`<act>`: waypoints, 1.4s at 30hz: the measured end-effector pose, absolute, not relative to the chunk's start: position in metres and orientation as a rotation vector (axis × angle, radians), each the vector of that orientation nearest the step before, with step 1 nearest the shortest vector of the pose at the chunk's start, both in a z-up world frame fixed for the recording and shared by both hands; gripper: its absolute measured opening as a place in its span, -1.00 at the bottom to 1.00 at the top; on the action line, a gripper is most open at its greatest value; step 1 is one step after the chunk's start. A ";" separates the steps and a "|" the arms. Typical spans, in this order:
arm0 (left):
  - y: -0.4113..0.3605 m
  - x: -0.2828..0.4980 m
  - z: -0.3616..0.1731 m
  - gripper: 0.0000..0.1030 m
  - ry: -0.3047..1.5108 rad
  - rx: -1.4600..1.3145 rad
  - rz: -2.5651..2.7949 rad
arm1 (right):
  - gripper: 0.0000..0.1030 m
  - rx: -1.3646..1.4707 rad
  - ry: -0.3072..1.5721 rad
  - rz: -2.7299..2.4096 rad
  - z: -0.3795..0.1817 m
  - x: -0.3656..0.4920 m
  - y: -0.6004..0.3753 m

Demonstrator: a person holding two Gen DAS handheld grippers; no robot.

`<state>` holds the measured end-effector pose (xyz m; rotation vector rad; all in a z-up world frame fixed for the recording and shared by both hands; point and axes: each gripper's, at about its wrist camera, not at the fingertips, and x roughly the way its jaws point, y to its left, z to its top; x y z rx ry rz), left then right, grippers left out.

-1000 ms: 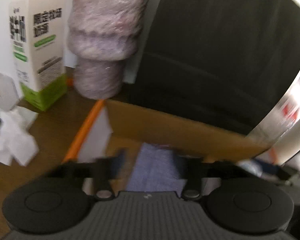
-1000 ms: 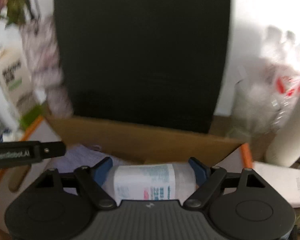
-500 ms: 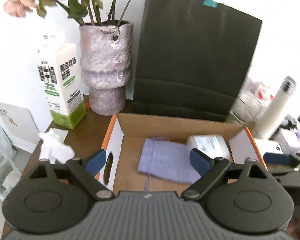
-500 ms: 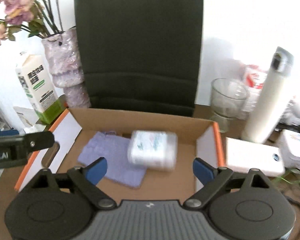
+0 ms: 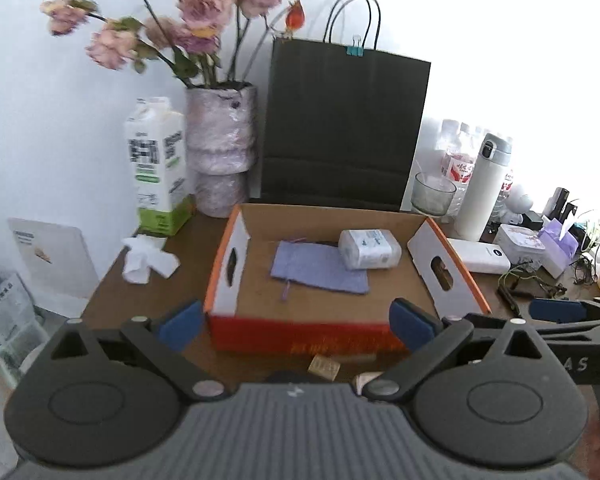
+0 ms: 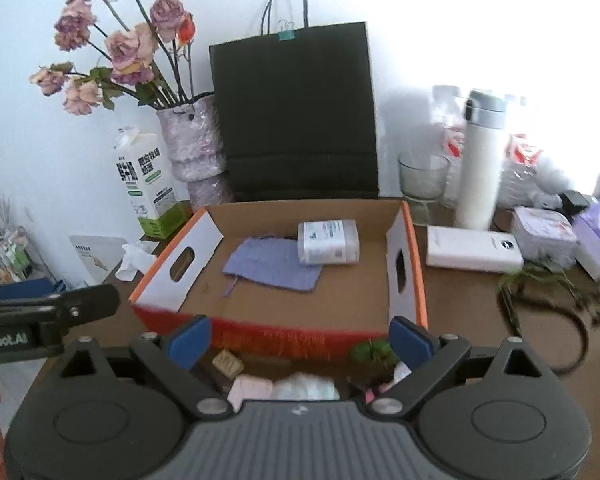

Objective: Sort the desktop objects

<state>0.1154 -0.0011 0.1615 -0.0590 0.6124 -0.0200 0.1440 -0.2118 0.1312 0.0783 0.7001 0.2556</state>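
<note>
An open cardboard box with orange edges sits mid-table. Inside lie a lavender cloth pouch and a white wrapped packet that rests on the pouch's right end. My left gripper is open and empty, held back before the box's front wall. My right gripper is open and empty, also before the front wall. Small items lie in front of the box: a tan block, a pink piece, a green sprig.
Behind the box stand a milk carton, a vase of dried roses, a black paper bag, a glass and a white flask. A power bank, tins and cables lie right. Crumpled tissue lies left.
My right gripper let go of the white packet into the box and opened. Both grippers pulled back and up from the box, so the whole desk shows.
</note>
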 end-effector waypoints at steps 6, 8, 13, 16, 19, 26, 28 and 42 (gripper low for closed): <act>-0.005 0.035 0.153 0.98 0.507 0.010 -0.024 | 0.86 0.113 0.653 0.293 0.121 0.071 -0.223; -0.004 0.007 0.149 0.98 0.486 -0.003 -0.026 | 0.86 0.102 0.615 0.287 0.117 0.041 -0.224; -0.009 -0.063 0.132 1.00 0.362 0.065 -0.022 | 0.94 0.126 0.543 0.309 0.100 -0.031 -0.235; -0.015 -0.097 0.109 1.00 0.342 0.097 -0.026 | 0.94 0.165 0.547 0.299 0.084 -0.062 -0.241; -0.014 -0.123 0.090 1.00 0.354 0.061 -0.032 | 0.94 0.146 0.534 0.282 0.066 -0.093 -0.242; -0.011 -0.180 0.062 1.00 0.301 0.033 -0.025 | 0.94 0.034 0.478 0.220 0.027 -0.155 -0.234; -0.007 -0.186 0.057 1.00 0.315 0.007 -0.035 | 0.94 0.050 0.471 0.227 0.020 -0.168 -0.235; -0.003 -0.190 0.048 1.00 0.304 -0.105 -0.106 | 0.94 0.095 0.456 0.249 0.010 -0.183 -0.233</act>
